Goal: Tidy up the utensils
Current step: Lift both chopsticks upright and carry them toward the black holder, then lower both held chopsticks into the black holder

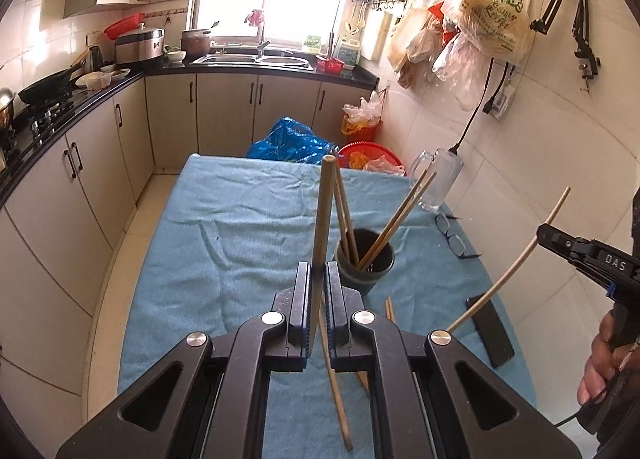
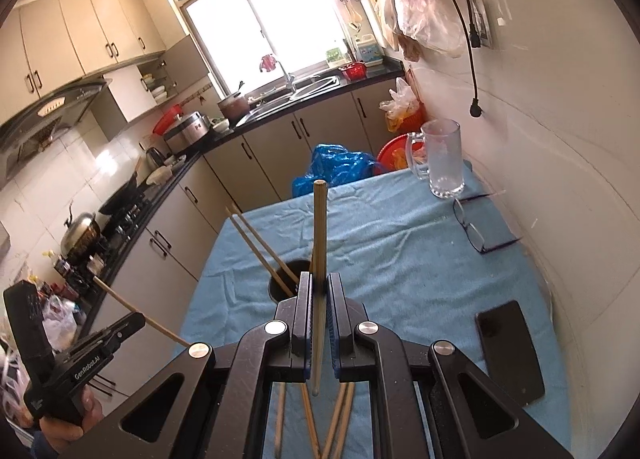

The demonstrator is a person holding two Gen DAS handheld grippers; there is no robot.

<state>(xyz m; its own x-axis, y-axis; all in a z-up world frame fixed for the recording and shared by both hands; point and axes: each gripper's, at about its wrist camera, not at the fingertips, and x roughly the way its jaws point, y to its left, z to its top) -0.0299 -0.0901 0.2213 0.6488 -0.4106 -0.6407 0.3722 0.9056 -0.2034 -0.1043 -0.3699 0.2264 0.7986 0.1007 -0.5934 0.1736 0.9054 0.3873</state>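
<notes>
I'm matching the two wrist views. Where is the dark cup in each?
Left wrist: cup just right of centre, beyond the fingertips, chopsticks standing in it.
Right wrist: cup at centre, partly hidden behind the fingers.
Shared landmark: glass mug at the table's far right.

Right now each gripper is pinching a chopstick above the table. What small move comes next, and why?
Probably carry the left gripper forward and slightly right, over the dark cup, then lower its chopstick in. The cup already holds four chopsticks and sits just ahead of that gripper. The right gripper holds its own chopstick beside the cup's rim, so it could go second. More lie loose on the blue cloth.
</notes>
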